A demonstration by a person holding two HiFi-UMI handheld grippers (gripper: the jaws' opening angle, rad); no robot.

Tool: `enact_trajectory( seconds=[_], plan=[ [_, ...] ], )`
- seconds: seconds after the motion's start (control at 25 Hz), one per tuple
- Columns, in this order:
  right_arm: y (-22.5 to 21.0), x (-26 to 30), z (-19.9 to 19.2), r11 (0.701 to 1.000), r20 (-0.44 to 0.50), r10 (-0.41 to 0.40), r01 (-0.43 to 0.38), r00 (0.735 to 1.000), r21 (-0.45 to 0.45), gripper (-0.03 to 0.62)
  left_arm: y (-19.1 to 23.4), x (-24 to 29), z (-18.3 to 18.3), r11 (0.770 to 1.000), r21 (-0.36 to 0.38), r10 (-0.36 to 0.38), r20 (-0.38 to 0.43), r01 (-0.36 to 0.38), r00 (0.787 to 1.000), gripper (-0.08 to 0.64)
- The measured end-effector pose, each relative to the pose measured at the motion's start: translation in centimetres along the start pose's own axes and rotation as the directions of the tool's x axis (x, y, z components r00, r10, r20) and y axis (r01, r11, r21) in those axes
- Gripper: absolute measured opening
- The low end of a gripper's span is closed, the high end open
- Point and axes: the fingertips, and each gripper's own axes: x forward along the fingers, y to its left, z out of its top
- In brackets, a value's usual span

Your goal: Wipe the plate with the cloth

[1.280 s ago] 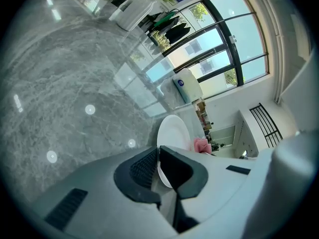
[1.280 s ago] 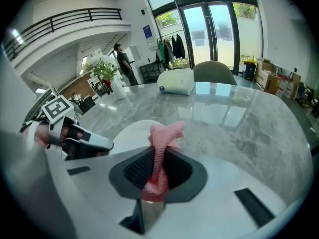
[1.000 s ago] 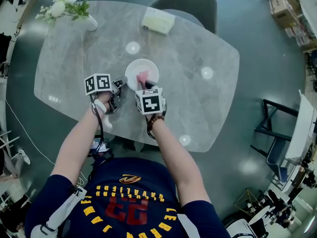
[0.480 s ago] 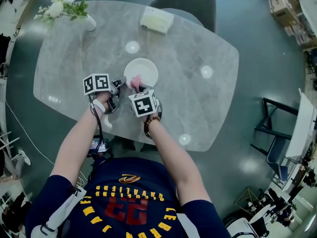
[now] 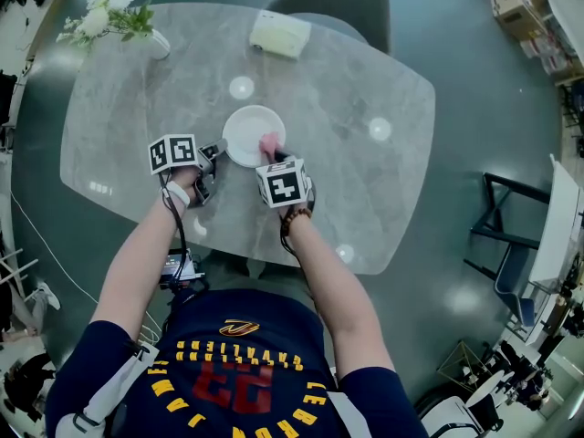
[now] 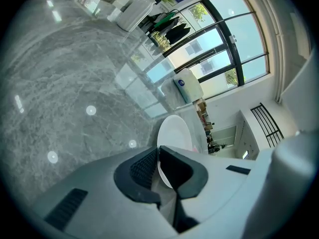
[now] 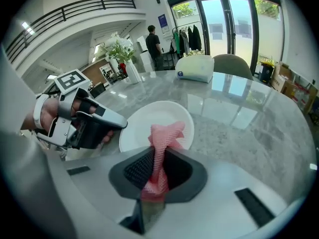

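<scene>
While still over plate [image 5: 245, 128], cloth [image 5: 269, 143] rightward.

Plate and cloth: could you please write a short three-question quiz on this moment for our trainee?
1. True or false: the left gripper has its jaws shut on the rim of the plate.
2. What colour is the cloth? A blue, B pink, C green.
3. Fill in: the right gripper is shut on the ____.
Key: 1 true; 2 B; 3 cloth.
</scene>
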Motion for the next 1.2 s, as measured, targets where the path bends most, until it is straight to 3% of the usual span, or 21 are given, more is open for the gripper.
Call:
enact_trajectory(
  seconds=[0.88,1.08,1.2],
  plan=[
    [-4.8,-1.4,-0.6,0.992,0.001,-0.099,0.099,0.995,0.073,0.046,0.0,0.0,-0.1,1.000,-0.019,-0.010,0.007,0.010,1.000,0.020],
    [-6.1,-2.7,-0.3,0.983,0.036,-0.141,0.136,0.989,0.126,0.046,-0.3,-0.1,-0.4,1.000,0.017,0.001,-0.005,-0.001,1.000,0.026],
    [-6.3,-3.6,0.4,0.979,0.074,-0.154,0.143,0.985,0.144,0.046,-0.3,-0.5,-0.1,0.998,0.054,0.036,0.003,-0.036,0.999,0.066]
  ],
)
